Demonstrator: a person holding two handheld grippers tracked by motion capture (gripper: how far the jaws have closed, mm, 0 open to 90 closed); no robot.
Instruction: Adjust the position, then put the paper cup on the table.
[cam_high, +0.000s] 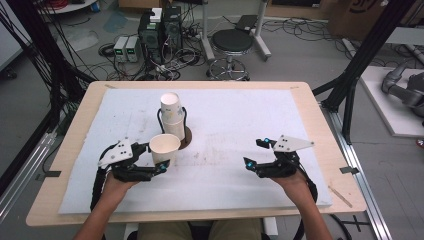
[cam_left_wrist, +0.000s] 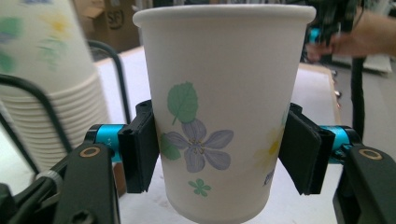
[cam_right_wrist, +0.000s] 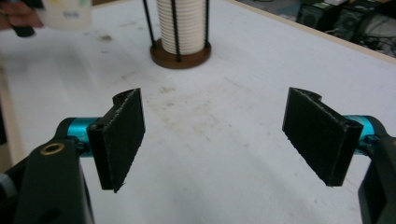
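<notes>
A white paper cup with a flower print (cam_high: 165, 147) (cam_left_wrist: 219, 116) stands upright between the jaws of my left gripper (cam_high: 156, 157) (cam_left_wrist: 219, 154). Both black pads (cam_left_wrist: 140, 149) press on its sides, so the gripper is shut on it. Close behind it is a stack of paper cups (cam_high: 172, 112) (cam_left_wrist: 42, 93) (cam_right_wrist: 182, 23) in a black wire holder on a round brown base (cam_right_wrist: 180, 58). My right gripper (cam_high: 254, 152) (cam_right_wrist: 217, 140) hovers over the mat to the right, open, with nothing between its pads. The held cup (cam_right_wrist: 65, 14) appears blurred at the top left of the right gripper view.
A white mat (cam_high: 225, 165) covers most of the wooden table (cam_high: 65, 140). Beyond the far edge are a black stool (cam_high: 231, 42), computer boxes (cam_high: 160, 30) and cables on the floor. Black frame posts (cam_high: 360, 55) stand at both sides.
</notes>
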